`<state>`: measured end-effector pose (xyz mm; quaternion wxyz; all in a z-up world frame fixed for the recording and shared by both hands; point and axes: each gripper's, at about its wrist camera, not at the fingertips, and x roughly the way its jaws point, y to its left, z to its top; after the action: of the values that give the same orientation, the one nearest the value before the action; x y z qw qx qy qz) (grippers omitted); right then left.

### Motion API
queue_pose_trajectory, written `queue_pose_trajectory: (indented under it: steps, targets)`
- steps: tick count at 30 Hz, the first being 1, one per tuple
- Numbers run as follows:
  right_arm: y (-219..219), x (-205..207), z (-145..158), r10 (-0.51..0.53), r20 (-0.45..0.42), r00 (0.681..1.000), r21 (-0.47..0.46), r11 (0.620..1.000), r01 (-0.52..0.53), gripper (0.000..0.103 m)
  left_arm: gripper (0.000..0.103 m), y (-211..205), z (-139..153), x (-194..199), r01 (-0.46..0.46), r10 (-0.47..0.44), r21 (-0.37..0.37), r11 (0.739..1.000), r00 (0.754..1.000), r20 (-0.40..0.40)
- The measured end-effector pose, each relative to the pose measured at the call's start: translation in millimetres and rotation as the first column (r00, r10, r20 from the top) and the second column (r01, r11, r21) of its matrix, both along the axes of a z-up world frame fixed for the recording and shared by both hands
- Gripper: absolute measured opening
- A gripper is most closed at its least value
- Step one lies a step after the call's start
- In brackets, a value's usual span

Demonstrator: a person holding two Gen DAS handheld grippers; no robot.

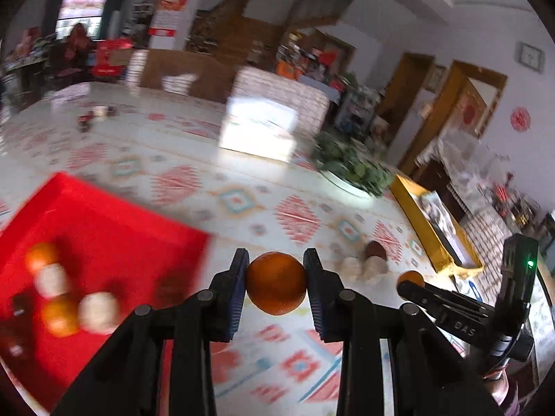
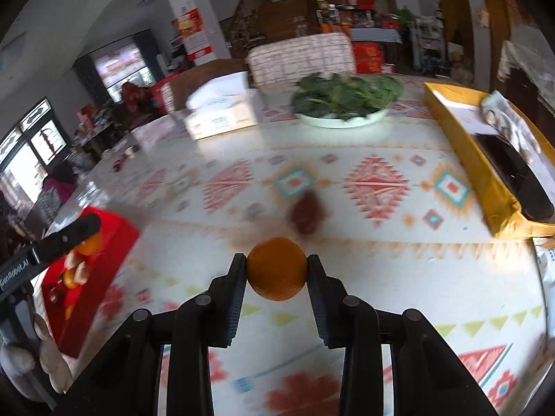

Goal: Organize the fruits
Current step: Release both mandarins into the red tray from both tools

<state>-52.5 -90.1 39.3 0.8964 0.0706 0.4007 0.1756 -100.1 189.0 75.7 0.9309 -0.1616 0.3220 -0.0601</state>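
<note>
Left gripper [image 1: 276, 286] angled down, clamping orange [image 1: 276, 282]; right gripper [image 2: 276, 272] likewise grips second orange [image 2: 277, 268]; left view alone shows red tray [image 1: 104, 222] interior.

White letters "DAS" stand on the black arm of the right gripper [image 1: 411, 279], seen at four o'clock in the left wrist view; white lettering "penRobot.AI", its start cut off by the frame edge, runs along the black arm of the left gripper [image 2: 91, 239] at nine o'clock in the right wrist view; other print is too blurred to read.
</note>
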Motion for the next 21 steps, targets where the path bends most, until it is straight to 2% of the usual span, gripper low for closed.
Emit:
queue_pose_trajectory:
  steps: [4, 9, 14, 21]
  targets:
    - [43.1, -22.7, 14.9, 0.091, 0.034, 0.995, -0.002, 0.996, -0.091, 0.038, 0.032, 45.9, -1.4, -31.8, -0.113, 0.113, 0.006, 0.994, 0.994, -0.002]
    - [110.4, -42.1, 24.6, 0.233, 0.055, 0.971, -0.011, 0.973, -0.233, 0.038, 0.032, 90.5, -20.7, -56.8, -0.223, 0.225, 0.032, 0.974, 0.973, -0.055]
    - [169.6, -50.3, 17.8, 0.336, 0.038, 0.941, -0.025, 0.942, -0.335, 0.038, 0.032, 113.3, -30.8, -70.3, -0.266, 0.268, 0.035, 0.963, 0.96, -0.075]
    - [225.0, -54.0, 4.6, 0.415, 0.01, 0.91, -0.073, 0.908, -0.413, 0.038, 0.032, 115.5, -41.9, -69.6, -0.251, 0.254, 0.038, 0.967, 0.962, -0.096]
